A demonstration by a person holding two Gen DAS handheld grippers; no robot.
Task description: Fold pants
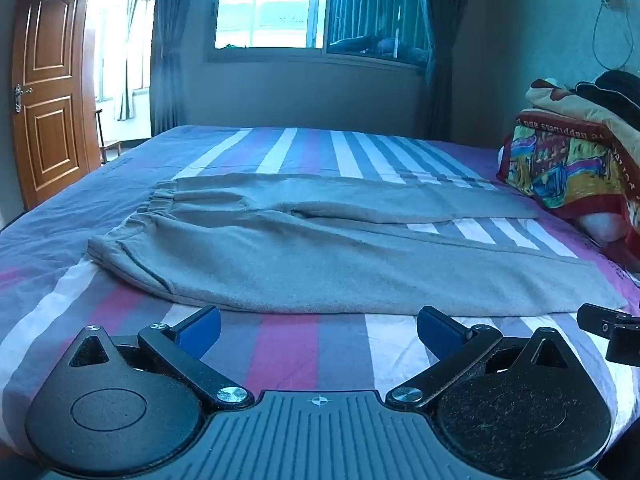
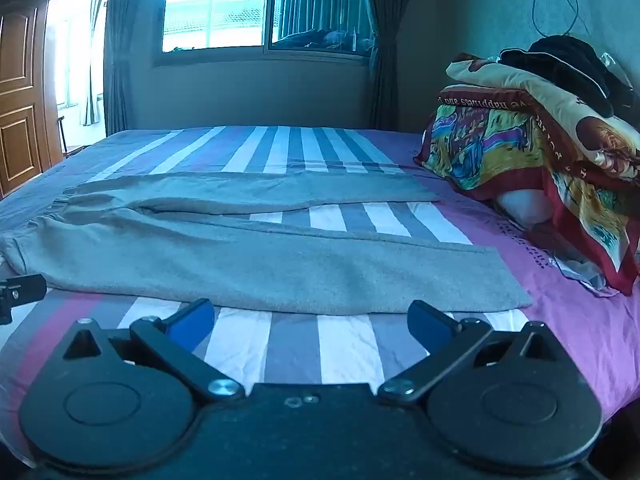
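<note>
Grey pants (image 1: 320,264) lie spread flat across the striped bed (image 1: 288,348), waistband to the left, both legs running right with a gap between them. They also show in the right wrist view (image 2: 256,264). My left gripper (image 1: 318,330) is open and empty, just short of the near leg's front edge. My right gripper (image 2: 310,320) is open and empty, just short of the near leg's edge closer to the cuff. The right gripper's tip shows at the left wrist view's right edge (image 1: 608,326).
A stack of colourful folded blankets with dark clothing on top (image 2: 532,152) sits at the bed's right side, over a white pillow (image 2: 524,204). A wooden door (image 1: 48,92) stands far left. A window with curtains (image 1: 272,8) is behind the bed.
</note>
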